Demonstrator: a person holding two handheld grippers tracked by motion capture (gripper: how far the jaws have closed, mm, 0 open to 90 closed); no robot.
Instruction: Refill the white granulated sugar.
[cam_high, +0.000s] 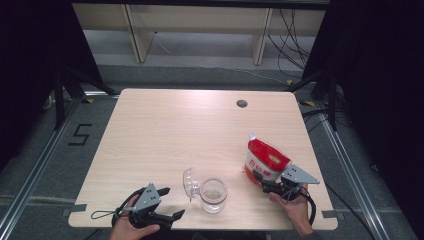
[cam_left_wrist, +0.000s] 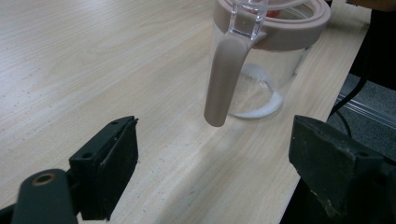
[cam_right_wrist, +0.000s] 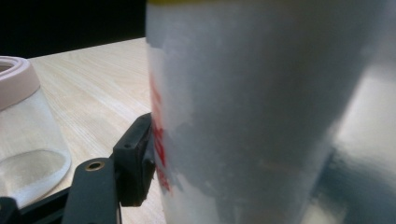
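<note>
Across the room's grey floor stands a pale wooden table (cam_high: 200, 130), its top bare over the far two thirds, with a small round cable hole (cam_high: 242, 103) near the far right corner. Dark curtains close off both sides, light wooden furniture legs and loose cables sit against the back wall, and a taped "5" (cam_high: 80, 134) marks the floor to the left.

Everything in use crowds the near edge. A clear jar (cam_high: 214, 195) with a pinkish rim stands near the middle of that edge, its transparent lid (cam_high: 190, 182) flipped open to the left; a thin white layer lies in its bottom. The left gripper view shows its pinkish latch tab (cam_left_wrist: 224, 79) hanging down the near side.

The left gripper (cam_high: 167, 202) rests at the near left, close to the table's edge, jaws spread wide and holding nothing, just beside the jar but apart from it.

The right gripper (cam_high: 260, 180) is clamped on a red and white bag (cam_high: 265, 159), held upright and tilted slightly, near the right edge and to the right of the jar. In the right gripper view the bag's pale side presses against the left jaw.
</note>
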